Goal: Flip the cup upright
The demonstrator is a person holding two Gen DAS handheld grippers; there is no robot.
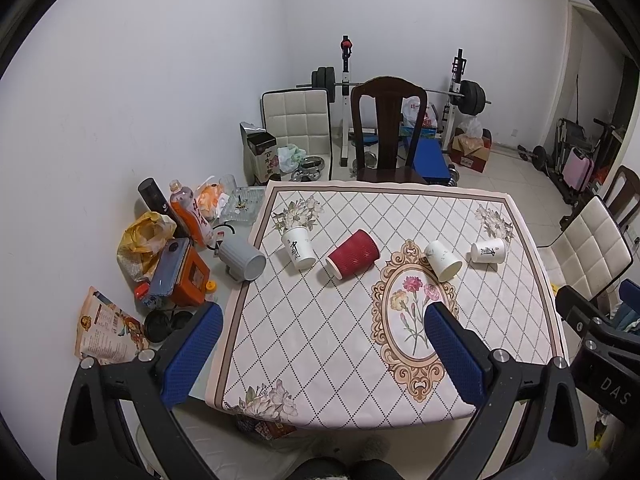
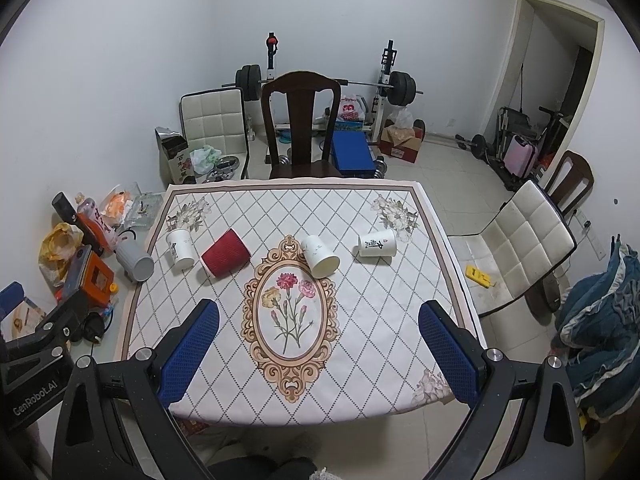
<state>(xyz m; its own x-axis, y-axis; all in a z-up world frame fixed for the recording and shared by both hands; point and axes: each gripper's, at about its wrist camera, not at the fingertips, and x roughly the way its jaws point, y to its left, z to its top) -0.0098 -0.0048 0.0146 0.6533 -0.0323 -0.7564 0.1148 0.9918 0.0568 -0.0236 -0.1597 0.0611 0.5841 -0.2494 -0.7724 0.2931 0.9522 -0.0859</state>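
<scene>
Several cups lie on their sides on the patterned tablecloth. A red ribbed cup lies left of the middle. A white cup with black writing lies left of it. A plain white cup lies by the flower medallion. Another white cup with writing lies at the right. My left gripper is open and empty above the near table edge. My right gripper is open and empty, well short of the cups.
A grey ribbed mug lies on its side off the cloth's left edge, beside bottles, bags and an orange box. A dark wooden chair stands at the far side, a white chair at the right.
</scene>
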